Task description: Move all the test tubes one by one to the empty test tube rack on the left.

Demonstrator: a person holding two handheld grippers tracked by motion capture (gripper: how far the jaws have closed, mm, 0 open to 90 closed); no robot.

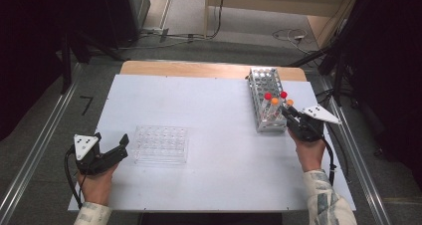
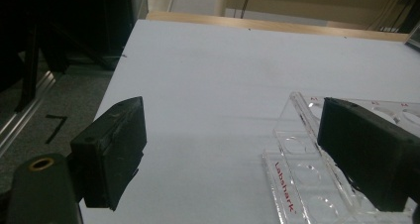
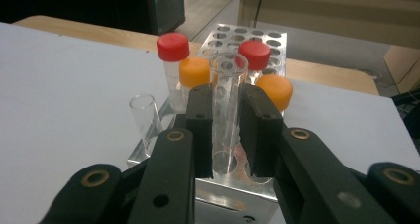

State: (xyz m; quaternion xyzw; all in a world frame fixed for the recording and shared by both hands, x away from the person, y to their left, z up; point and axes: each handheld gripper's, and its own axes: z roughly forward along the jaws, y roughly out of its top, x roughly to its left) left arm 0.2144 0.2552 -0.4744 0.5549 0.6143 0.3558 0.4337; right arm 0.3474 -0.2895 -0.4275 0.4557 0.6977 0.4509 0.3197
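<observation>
Right now the right claw (image 3: 225,130) is clamped on 1 clear uncapped tube (image 3: 227,102) standing in the metal rack's (image 3: 247,187) near end; the left claw (image 2: 242,154) gapes wide, empty, 1 pad over the clear well plate (image 2: 297,184) on the counter (image 1: 219,115).

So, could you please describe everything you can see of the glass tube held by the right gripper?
The glass tube is clear, uncapped and looks empty, with a round open rim on top. It stands upright, clamped between the black fingers of the right gripper, which press on both its sides. Its lower end is at the near holes of the metal rack, in front of the red and orange capped tubes.
</observation>
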